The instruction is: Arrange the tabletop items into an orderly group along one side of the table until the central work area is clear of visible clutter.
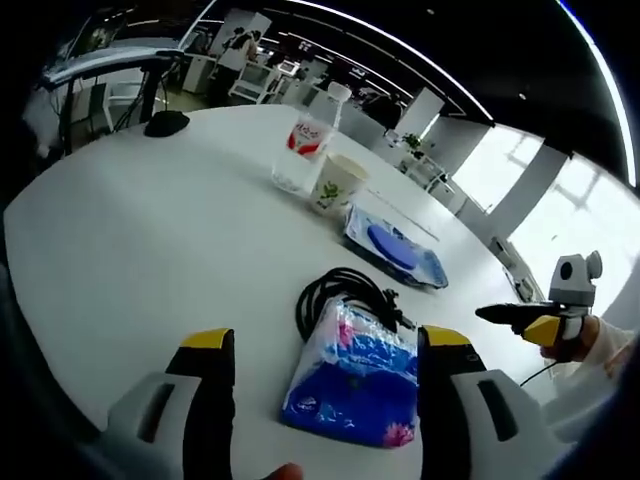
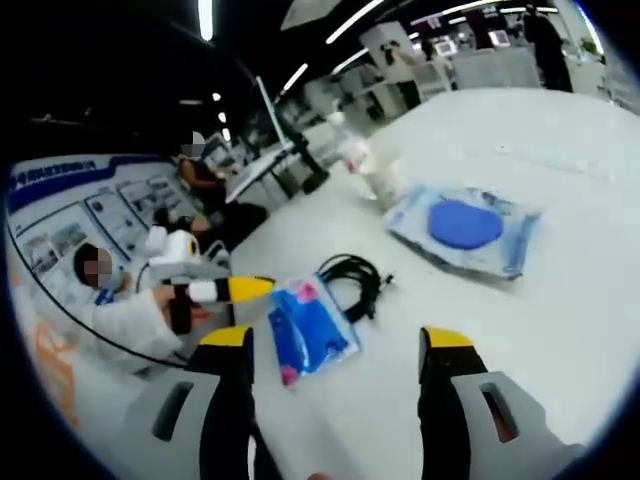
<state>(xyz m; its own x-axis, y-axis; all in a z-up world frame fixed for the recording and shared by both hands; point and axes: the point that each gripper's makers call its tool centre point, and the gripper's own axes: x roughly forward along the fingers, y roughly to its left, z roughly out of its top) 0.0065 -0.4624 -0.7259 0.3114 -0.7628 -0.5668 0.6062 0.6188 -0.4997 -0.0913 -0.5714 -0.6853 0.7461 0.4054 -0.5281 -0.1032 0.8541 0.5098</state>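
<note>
Your left gripper (image 1: pixel 325 385) holds its fingers apart around the blue tissue pack (image 1: pixel 355 375) (black cable (image 1: pixel 345 293) just beyond); your right gripper (image 2: pixel 338 385) hovers with fingers apart over the tabletop (image 2: pixel 560 300).

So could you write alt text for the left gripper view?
An open hand-held gripper frames a blue plastic tissue pack lying on a round white table, beside a coiled black cable. Beyond stand a white paper cup and a clear plastic bottle.
</note>
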